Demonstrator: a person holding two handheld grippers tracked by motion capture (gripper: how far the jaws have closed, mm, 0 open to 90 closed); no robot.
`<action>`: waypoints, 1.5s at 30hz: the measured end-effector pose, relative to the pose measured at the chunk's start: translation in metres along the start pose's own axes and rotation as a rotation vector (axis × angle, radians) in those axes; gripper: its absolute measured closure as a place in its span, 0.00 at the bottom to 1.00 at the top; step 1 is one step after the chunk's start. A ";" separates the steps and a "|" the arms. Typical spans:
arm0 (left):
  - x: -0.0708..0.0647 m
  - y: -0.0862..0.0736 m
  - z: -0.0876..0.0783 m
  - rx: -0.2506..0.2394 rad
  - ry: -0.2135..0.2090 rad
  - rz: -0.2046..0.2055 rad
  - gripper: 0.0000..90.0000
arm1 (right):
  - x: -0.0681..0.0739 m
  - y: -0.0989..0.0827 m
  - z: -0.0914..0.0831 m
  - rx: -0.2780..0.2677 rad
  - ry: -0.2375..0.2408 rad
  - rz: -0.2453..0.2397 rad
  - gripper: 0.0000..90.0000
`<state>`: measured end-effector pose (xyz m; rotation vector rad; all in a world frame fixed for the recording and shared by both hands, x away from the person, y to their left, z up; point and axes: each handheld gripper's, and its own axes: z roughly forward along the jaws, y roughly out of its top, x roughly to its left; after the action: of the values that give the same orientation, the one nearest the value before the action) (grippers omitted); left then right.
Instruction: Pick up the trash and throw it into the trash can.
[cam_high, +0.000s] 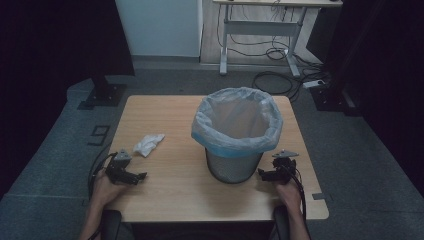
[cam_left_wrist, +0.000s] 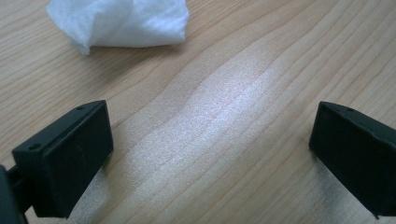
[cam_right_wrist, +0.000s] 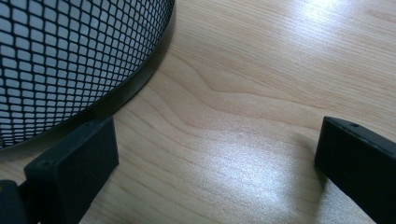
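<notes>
A mesh bin lined with a pale plastic bag is seen mid-desk, its inside hidden, while a crumpled tissue lies near the left edge, just beyond the left gripper, whose jaws, like the right gripper's, are spread apart over bare wood.

A dim room with grey carpet around a light wooden table at the centre. At the top, a pale wall and a white-legged desk with loose black cables beneath. Dark curtains fill the upper left and right edges.
</notes>
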<state>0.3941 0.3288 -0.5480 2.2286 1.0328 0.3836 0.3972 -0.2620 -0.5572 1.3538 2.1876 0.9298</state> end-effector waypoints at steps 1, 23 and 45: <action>0.000 0.000 0.000 0.000 0.002 -0.002 0.00 | 0.000 0.000 0.000 0.000 0.000 -0.001 0.00; 0.004 0.002 -0.001 0.017 0.054 -0.081 0.00 | 0.000 0.001 0.001 0.000 0.002 -0.004 0.00; 0.023 0.064 -0.001 0.002 0.081 -0.077 0.01 | 0.001 0.001 0.001 -0.001 0.001 -0.005 0.00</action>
<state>0.4455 0.3160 -0.5049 2.1838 1.1582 0.4426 0.3979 -0.2603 -0.5573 1.3476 2.1901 0.9291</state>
